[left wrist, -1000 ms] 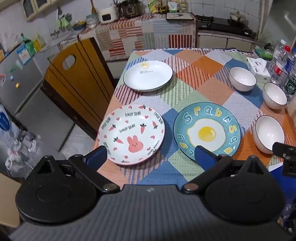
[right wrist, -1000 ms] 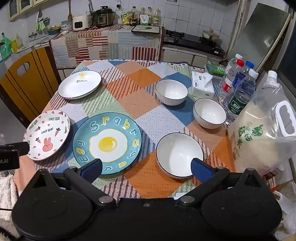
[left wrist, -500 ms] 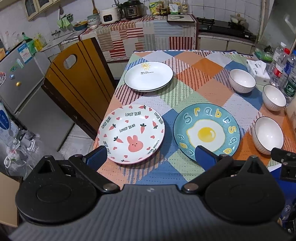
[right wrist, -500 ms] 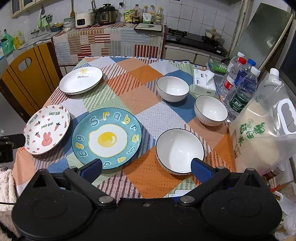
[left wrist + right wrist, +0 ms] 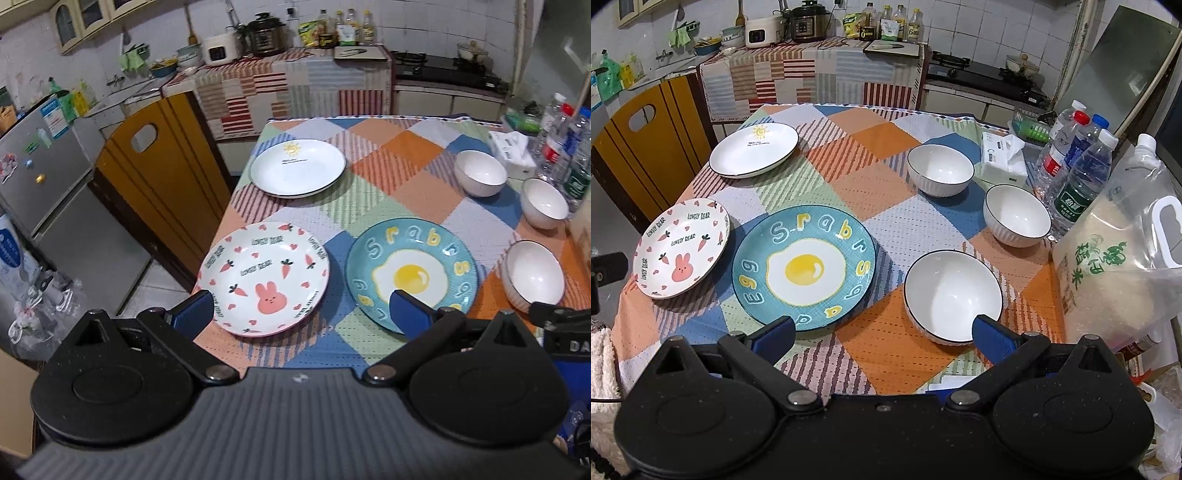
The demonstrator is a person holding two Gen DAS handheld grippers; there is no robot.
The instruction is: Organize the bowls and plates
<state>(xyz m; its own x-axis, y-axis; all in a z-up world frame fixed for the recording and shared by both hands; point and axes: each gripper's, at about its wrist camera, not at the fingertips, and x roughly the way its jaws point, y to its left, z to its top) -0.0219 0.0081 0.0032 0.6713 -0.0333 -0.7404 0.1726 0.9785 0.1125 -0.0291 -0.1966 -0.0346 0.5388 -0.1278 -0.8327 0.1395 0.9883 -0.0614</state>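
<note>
Blue-padded and spread wide, the left gripper [image 5: 301, 308] holds nothing; in its view the bunny plate [image 5: 264, 278] lies at twelve o'clock just past the fingertips, the egg plate [image 5: 410, 273] at one o'clock. From the right wrist, the right gripper [image 5: 884, 334] is equally wide and empty, the nearest bowl [image 5: 953, 291] at one o'clock, so that side seems closer to the bowls.

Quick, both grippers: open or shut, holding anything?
Left gripper: open, empty, above the bunny plate.
Right gripper: open, empty, near the closest bowl.
</note>
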